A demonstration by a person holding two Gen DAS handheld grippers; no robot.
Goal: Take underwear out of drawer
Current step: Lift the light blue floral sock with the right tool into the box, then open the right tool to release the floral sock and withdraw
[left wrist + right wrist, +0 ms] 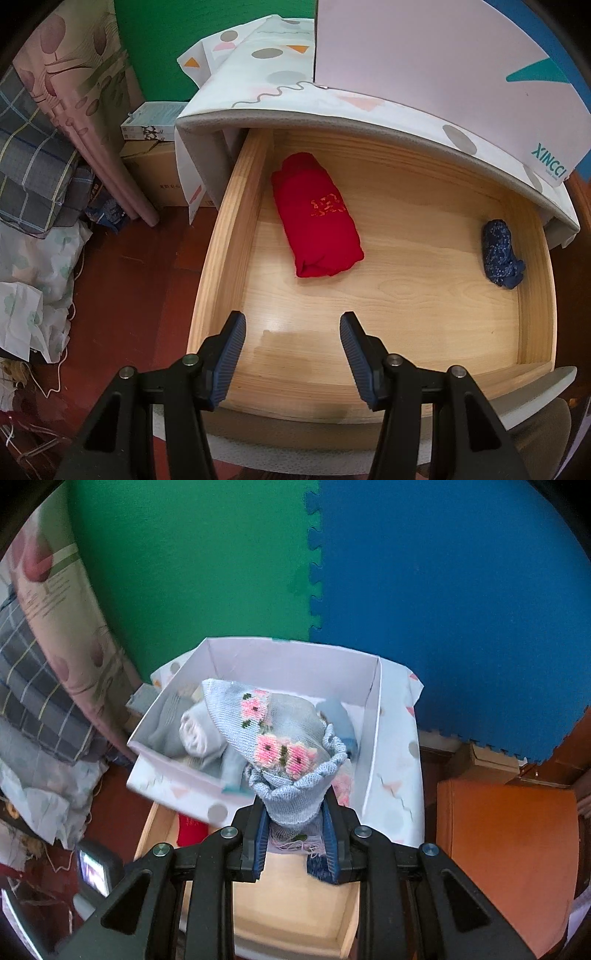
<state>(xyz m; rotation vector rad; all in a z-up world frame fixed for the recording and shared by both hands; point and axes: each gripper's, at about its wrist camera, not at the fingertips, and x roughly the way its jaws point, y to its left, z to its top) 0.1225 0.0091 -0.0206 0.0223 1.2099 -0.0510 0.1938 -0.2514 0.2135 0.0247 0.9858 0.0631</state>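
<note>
The right hand-held gripper is clenched on a pale blue knit piece, seemingly underwear, above the drawer. Below the released left hand-held gripper, red and dark blue bundles remain inside.

Left gripper tilts steeply down, jaws apart and empty — right gripper clamped tight.

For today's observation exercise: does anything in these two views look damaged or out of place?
Yes. The light-blue knitted garment clamped in the right gripper has loose frayed threads hanging at its lower edge. The red folded garment and dark-blue bundle lie neatly in the drawer.
</note>
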